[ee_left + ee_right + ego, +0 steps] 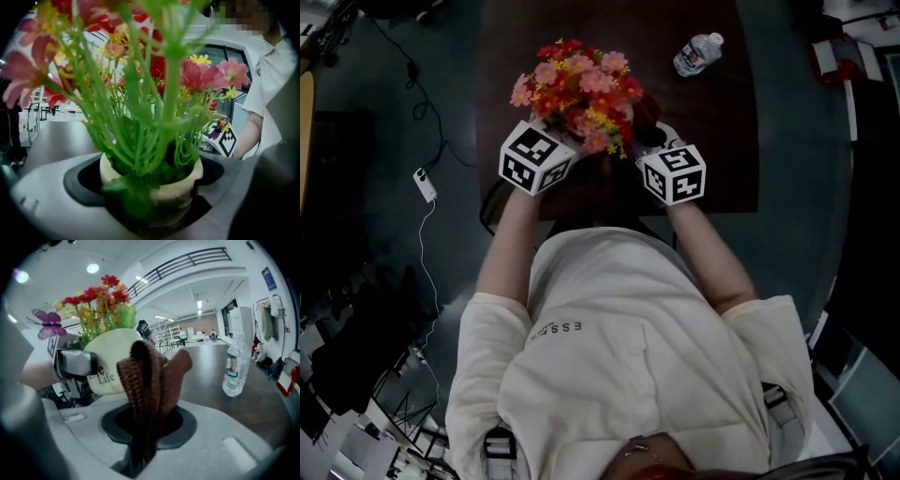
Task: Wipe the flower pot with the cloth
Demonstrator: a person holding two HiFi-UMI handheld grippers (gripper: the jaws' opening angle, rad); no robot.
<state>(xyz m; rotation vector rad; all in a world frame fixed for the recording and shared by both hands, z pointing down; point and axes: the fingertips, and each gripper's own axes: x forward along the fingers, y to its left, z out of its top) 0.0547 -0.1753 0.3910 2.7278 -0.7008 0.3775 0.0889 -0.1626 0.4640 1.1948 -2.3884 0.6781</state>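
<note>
A cream flower pot (157,185) with red, pink and yellow flowers (577,92) sits between the jaws of my left gripper (150,197), which is shut on its body. In the head view the blooms hide the pot, and the left gripper (546,155) is at their near left. My right gripper (143,437) is shut on a folded brown cloth (151,380). The cloth stands up just in front of the pot's lettered side (111,363); whether it touches cannot be told. In the head view the right gripper (667,159) is at the flowers' near right.
A dark brown table (722,131) holds the pot. A plastic water bottle (698,53) lies on the table's far right, seen upright-looking in the right gripper view (234,365). A cable and power strip (425,184) lie on the floor to the left.
</note>
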